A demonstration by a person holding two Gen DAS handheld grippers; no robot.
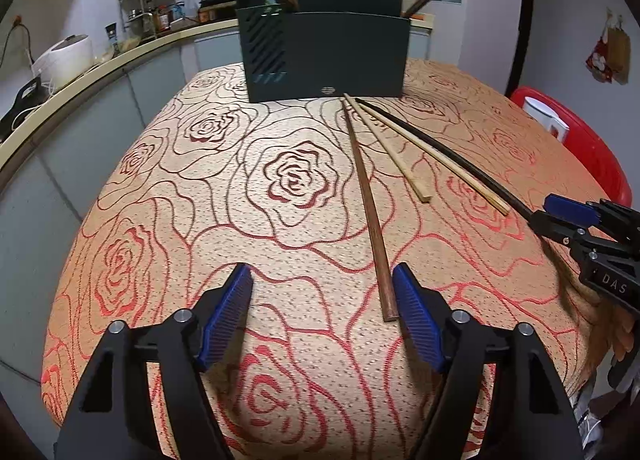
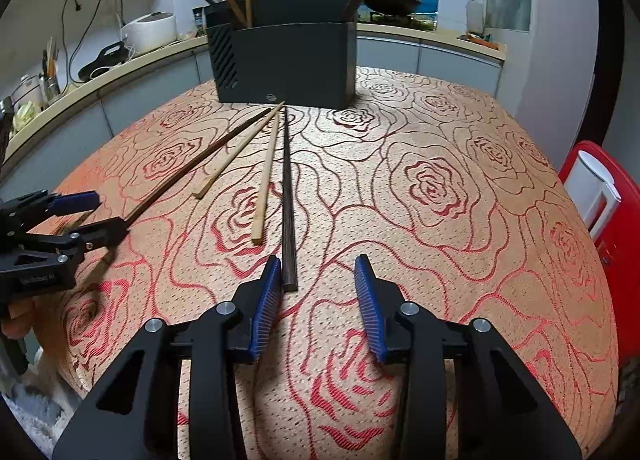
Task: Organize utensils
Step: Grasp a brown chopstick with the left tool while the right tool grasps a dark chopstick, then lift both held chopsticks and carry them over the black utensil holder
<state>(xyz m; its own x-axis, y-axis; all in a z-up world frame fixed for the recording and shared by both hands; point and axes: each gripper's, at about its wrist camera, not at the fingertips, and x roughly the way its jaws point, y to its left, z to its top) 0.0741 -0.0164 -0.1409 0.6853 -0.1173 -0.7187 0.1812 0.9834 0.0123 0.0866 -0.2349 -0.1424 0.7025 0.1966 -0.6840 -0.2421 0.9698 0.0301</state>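
Open cloth right of chopsticks

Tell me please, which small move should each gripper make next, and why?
Probably shift each gripper sideways, so that its chopstick end lies between the open jaws, then close. The brown chopstick ends just inside the left gripper, near one finger; the black chopstick ends beside the right gripper. The holder waits behind.

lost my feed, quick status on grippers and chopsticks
Left gripper open, right gripper open, both empty. Four chopsticks loose on tablecloth, holder behind. Nothing blocking.
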